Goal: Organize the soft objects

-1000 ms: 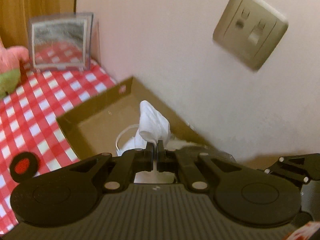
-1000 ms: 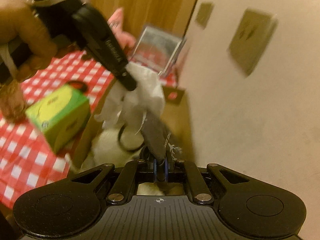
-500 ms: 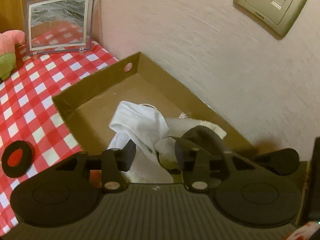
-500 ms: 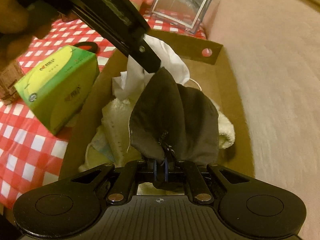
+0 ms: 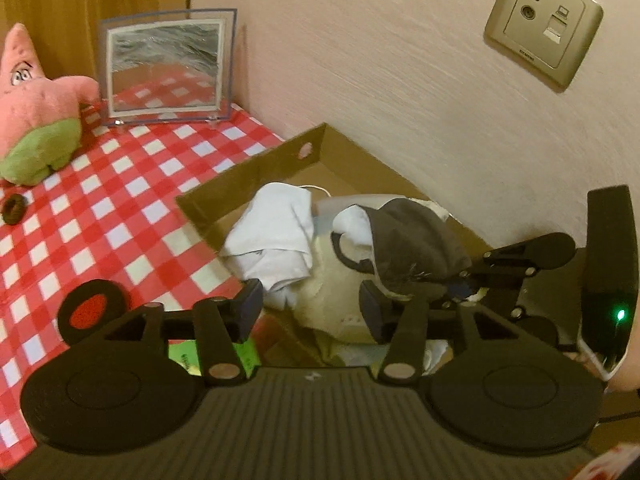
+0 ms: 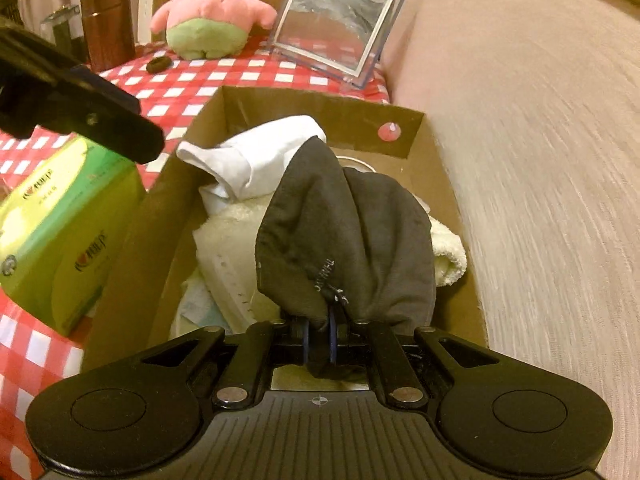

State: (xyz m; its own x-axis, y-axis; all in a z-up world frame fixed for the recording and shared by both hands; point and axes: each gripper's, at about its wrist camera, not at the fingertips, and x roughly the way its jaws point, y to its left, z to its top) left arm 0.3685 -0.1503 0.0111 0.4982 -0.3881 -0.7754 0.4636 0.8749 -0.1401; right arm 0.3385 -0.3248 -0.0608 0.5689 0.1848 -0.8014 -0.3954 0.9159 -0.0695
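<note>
white cloth (image 5: 276, 232) dropped from left gripper (image 5: 310, 308) since a second ago, jaws opening, nothing between; right gripper (image 6: 319, 340) clamped on dark grey cloth (image 6: 348, 236), limp, light, best pinched at bunched hem, over cardboard box (image 6: 404, 120); its small print unreadable; tissue box (image 6: 60, 236) lettering too blurred.

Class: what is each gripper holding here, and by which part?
The right gripper pinches the dark grey cloth by a bunched edge. The left gripper, jaws opening, holds nothing.
</note>
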